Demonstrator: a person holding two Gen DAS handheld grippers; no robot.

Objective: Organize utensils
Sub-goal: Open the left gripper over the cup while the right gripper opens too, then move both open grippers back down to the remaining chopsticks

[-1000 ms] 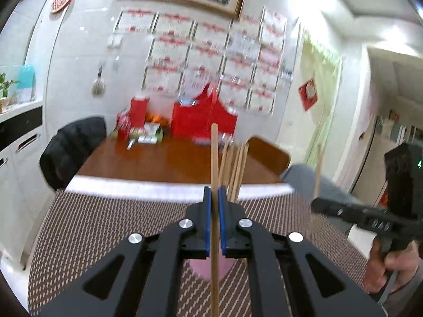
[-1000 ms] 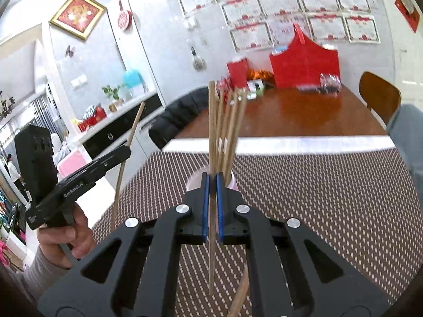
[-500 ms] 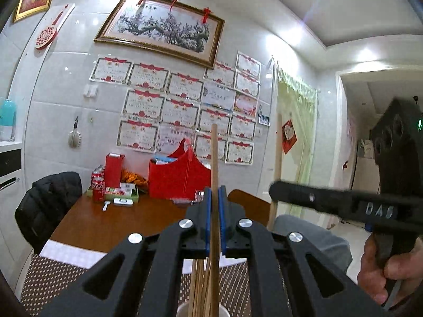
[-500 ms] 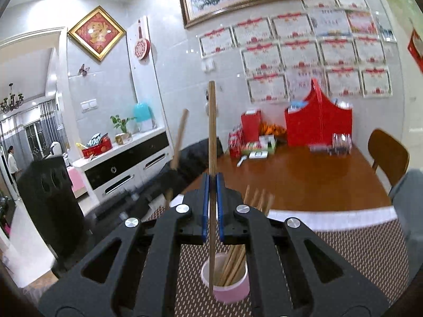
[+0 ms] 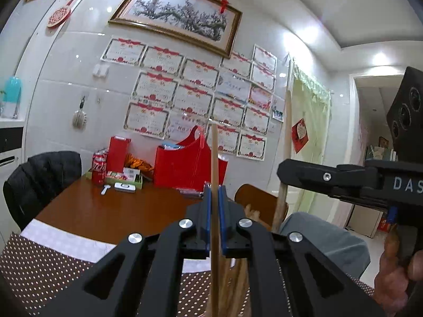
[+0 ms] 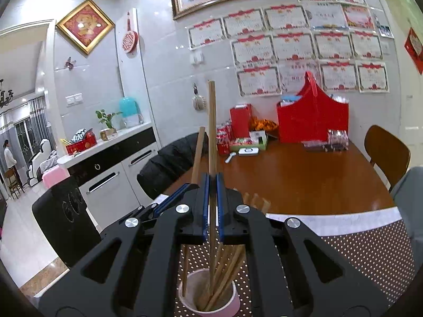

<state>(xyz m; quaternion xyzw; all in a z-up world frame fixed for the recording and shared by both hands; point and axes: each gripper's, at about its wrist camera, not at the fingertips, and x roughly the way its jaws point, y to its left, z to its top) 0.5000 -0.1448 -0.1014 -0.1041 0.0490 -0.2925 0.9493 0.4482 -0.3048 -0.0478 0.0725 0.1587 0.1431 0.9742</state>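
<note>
My left gripper [image 5: 214, 192] is shut on an upright wooden chopstick [image 5: 214, 158]. My right gripper [image 6: 212, 182] is shut on another wooden chopstick [image 6: 211, 132], whose lower end reaches into a pink cup [image 6: 232, 302] that holds several chopsticks. The left gripper [image 6: 182, 192] shows close on the left in the right wrist view, with its chopstick [image 6: 197, 153] also reaching into the cup. The right gripper [image 5: 304, 170] shows at the right in the left wrist view, holding its chopstick [image 5: 286, 137]. The cup is hidden in the left wrist view; only chopstick tops [image 5: 238, 272] show.
The cup stands on a brown dotted mat [image 6: 370, 253] at the near end of a wooden table [image 6: 304, 179]. A red bag [image 6: 312, 116], cans and boxes sit at the far end. A black-draped chair [image 5: 39, 179] stands left, a wooden chair [image 6: 388, 153] right.
Both grippers have tilted up from looking down at the mat, then come together over the cup. Both held chopsticks have sunk lower, their ends now in the cup.
</note>
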